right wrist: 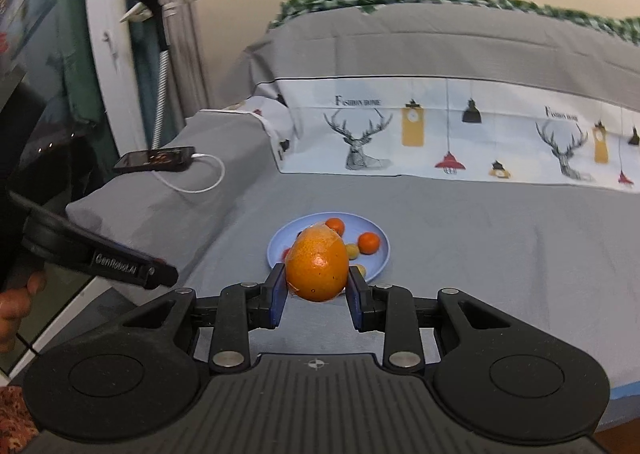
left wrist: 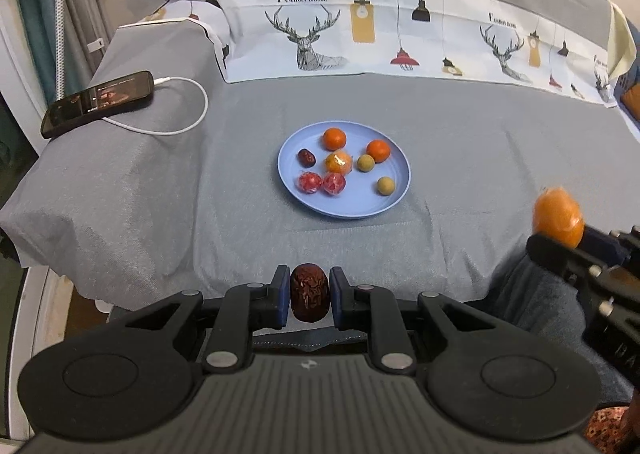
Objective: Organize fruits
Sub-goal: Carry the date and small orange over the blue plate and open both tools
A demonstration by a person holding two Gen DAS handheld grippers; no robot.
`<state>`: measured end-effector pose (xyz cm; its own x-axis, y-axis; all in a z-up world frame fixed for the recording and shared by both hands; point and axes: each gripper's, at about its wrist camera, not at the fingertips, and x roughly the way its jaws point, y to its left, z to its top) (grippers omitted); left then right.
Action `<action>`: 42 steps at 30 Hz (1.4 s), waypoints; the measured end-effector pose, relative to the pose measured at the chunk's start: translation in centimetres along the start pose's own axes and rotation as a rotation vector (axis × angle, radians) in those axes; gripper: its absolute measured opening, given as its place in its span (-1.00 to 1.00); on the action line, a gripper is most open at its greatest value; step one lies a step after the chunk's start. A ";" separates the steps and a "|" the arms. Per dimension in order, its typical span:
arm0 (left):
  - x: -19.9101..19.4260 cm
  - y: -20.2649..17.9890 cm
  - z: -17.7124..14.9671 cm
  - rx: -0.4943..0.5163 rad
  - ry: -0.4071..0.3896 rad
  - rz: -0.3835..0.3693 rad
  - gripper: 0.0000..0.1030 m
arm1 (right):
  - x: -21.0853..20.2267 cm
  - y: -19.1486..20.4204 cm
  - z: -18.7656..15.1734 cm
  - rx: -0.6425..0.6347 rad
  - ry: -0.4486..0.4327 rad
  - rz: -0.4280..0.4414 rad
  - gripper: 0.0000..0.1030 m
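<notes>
A blue plate (left wrist: 394,197) lies on the grey sofa seat and holds several fruits: two oranges (left wrist: 334,138), a wrapped orange (left wrist: 338,162), a dark red date (left wrist: 306,157), two red wrapped fruits (left wrist: 309,182) and two small tan fruits (left wrist: 385,186). My left gripper (left wrist: 309,296) is shut on a wrinkled dark red date (left wrist: 309,297), held in front of the seat edge, short of the plate. My right gripper (right wrist: 317,286) is shut on a wrapped orange (right wrist: 318,266), held above the seat in front of the plate (right wrist: 276,244). The right gripper also shows in the left wrist view (left wrist: 560,232), to the plate's right.
A phone (left wrist: 98,101) with a white charging cable (left wrist: 188,121) lies on the sofa's left armrest. A printed deer-and-lamp cloth (left wrist: 380,37) covers the backrest. A phone holder on a flexible stem (right wrist: 162,53) stands at the left. The left gripper's body (right wrist: 100,256) shows at left.
</notes>
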<state>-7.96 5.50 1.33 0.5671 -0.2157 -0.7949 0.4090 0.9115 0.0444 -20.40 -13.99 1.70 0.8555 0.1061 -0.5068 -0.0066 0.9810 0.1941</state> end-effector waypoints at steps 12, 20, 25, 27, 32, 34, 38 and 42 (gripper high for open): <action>0.1 0.7 -0.1 -0.024 0.004 -0.017 -0.57 | 1.2 1.2 0.2 -0.056 0.032 0.010 -0.37; 1.4 0.5 0.3 -0.016 0.035 -0.025 -0.57 | 2.3 0.9 0.1 -0.047 0.061 0.012 -0.37; 2.5 0.6 0.8 -0.012 0.054 -0.025 -0.57 | 3.2 0.4 -0.1 -0.032 0.089 0.011 -0.37; 2.9 0.7 1.0 -0.016 0.063 -0.026 -0.57 | 3.7 0.3 -0.1 -0.028 0.097 0.010 -0.37; 4.4 1.2 2.6 -0.047 0.073 -0.026 -0.57 | 5.2 -0.1 0.1 -0.016 0.123 0.008 -0.37; 5.1 1.3 3.6 -0.064 0.075 -0.032 -0.57 | 5.9 -0.2 0.2 -0.007 0.132 0.004 -0.37; 6.8 1.1 5.7 -0.081 0.064 -0.045 -0.57 | 8.0 -0.7 0.8 0.018 0.148 -0.002 -0.37; 8.9 0.1 7.7 -0.059 0.040 -0.040 -0.57 | 10.2 -1.3 1.4 0.026 0.157 -0.003 -0.37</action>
<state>2.59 0.98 -1.07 0.5220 -0.2394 -0.8187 0.3871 0.9218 -0.0227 -10.95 -14.43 -2.59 0.7640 0.1288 -0.6322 0.0112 0.9771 0.2125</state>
